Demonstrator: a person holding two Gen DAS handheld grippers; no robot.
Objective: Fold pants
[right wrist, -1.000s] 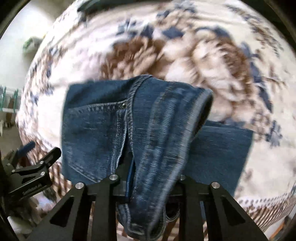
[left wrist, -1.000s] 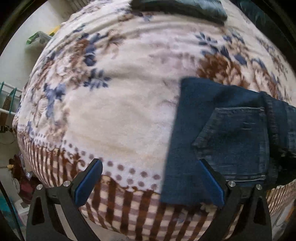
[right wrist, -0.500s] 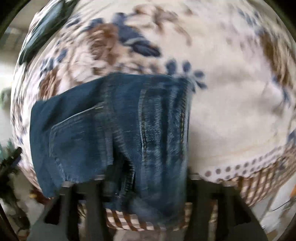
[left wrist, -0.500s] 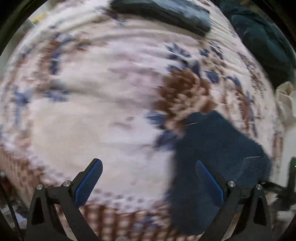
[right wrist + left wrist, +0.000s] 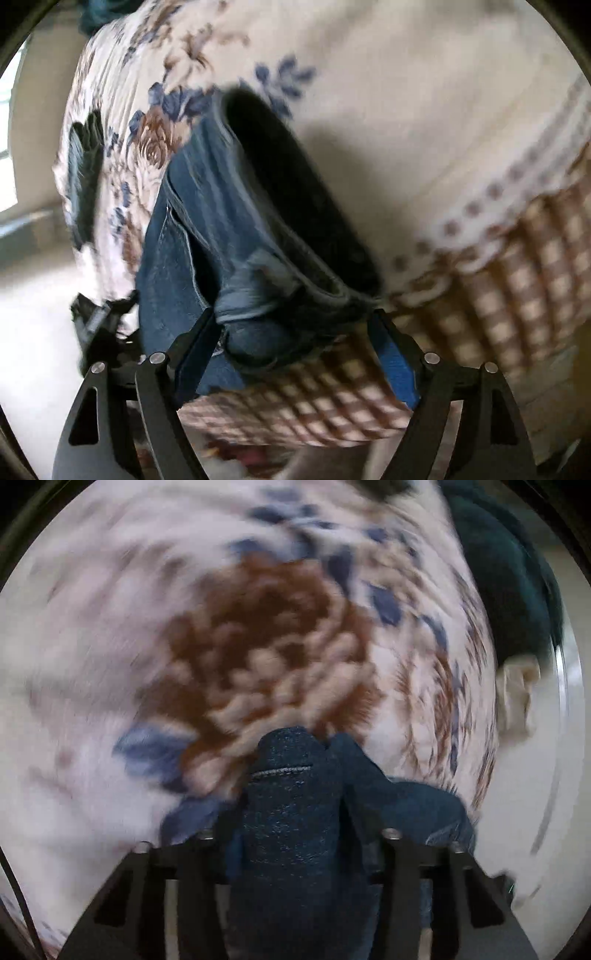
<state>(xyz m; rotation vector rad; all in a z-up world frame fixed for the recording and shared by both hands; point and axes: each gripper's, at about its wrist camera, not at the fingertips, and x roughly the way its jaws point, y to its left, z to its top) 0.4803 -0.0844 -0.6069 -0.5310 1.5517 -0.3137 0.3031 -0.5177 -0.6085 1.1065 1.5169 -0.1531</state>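
Note:
The dark blue jeans (image 5: 207,236) lie folded on the flowered blanket (image 5: 424,122), waistband toward the near edge. My left gripper (image 5: 295,834) is shut on a bunched fold of the jeans (image 5: 291,812), which fills the gap between its fingers. My right gripper (image 5: 295,350) is open, its blue pads (image 5: 393,362) spread on either side of the waistband at the blanket's edge, holding nothing. The left gripper also shows small at the left of the right wrist view (image 5: 99,325).
A dark green cloth (image 5: 509,590) lies at the far right of the bed. Another dark folded garment (image 5: 83,173) rests further back on the blanket. The blanket's brown checked border (image 5: 498,295) hangs over the bed's edge.
My left gripper has moved onto the jeans and closed on a fold. My right gripper has let go of the waistband and opened. Both views have swung round.

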